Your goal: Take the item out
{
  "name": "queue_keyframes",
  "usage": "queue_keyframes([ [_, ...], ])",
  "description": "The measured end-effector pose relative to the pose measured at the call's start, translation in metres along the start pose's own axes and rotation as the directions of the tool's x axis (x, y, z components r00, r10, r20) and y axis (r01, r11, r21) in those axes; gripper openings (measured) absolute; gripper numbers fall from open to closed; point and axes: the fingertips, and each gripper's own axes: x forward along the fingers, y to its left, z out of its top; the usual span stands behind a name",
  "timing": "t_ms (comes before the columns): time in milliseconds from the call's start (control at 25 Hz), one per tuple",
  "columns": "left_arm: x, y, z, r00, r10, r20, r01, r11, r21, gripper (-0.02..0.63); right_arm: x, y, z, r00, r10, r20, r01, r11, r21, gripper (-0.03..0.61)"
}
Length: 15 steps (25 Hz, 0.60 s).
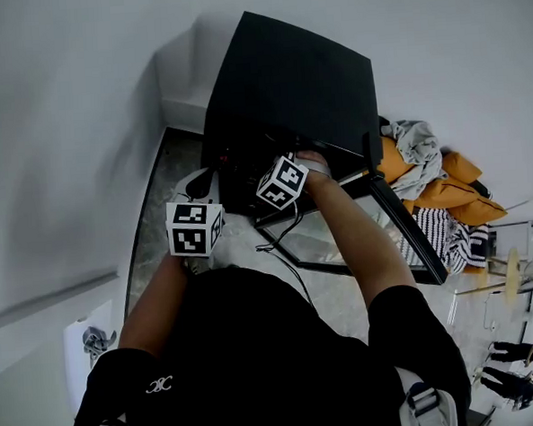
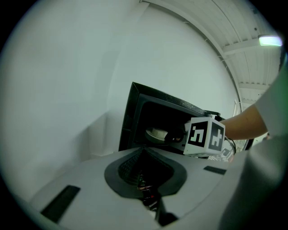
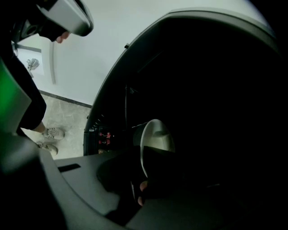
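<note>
A black microwave (image 1: 285,80) stands open, its glass door (image 1: 403,231) swung down to the right. Inside sits a white bowl (image 2: 157,133), which fills the middle of the right gripper view (image 3: 157,139). My right gripper (image 3: 145,157) reaches into the dark cavity and is shut on the bowl's near rim. Its marker cube (image 1: 283,181) shows at the microwave's mouth. My left gripper (image 2: 145,155) hangs outside, in front of the opening, shut with nothing in it. Its marker cube (image 1: 194,228) is left of the right arm.
A white wall (image 2: 67,90) rises to the left of the microwave. The microwave's control panel with small red lights (image 3: 103,134) is near the right gripper. A black cable (image 1: 286,242) trails below the door. Orange and striped cloths (image 1: 436,188) lie to the right.
</note>
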Motion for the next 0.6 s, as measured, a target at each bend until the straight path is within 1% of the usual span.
queue_keyframes([
  [240,0.003,-0.001,0.0,1.0,-0.004,0.0,0.004,1.0,0.002,0.008,-0.011,0.009,-0.001,1.0,0.011,0.003,-0.011,1.0,0.005,0.032],
  [360,0.002,-0.003,0.001,1.0,-0.011,0.001,0.011,1.0,0.003,0.008,-0.02,0.017,0.0,1.0,0.022,0.016,-0.022,1.0,0.0,0.032],
  [520,0.002,-0.005,-0.001,1.0,-0.02,-0.005,0.02,1.0,0.01,0.008,-0.031,0.023,0.002,0.999,0.011,0.036,-0.011,1.0,-0.007,0.032],
  [600,0.003,-0.007,-0.002,1.0,-0.024,-0.008,0.024,1.0,0.014,0.008,-0.035,0.027,0.001,0.999,0.019,0.04,-0.019,1.0,-0.006,0.032],
])
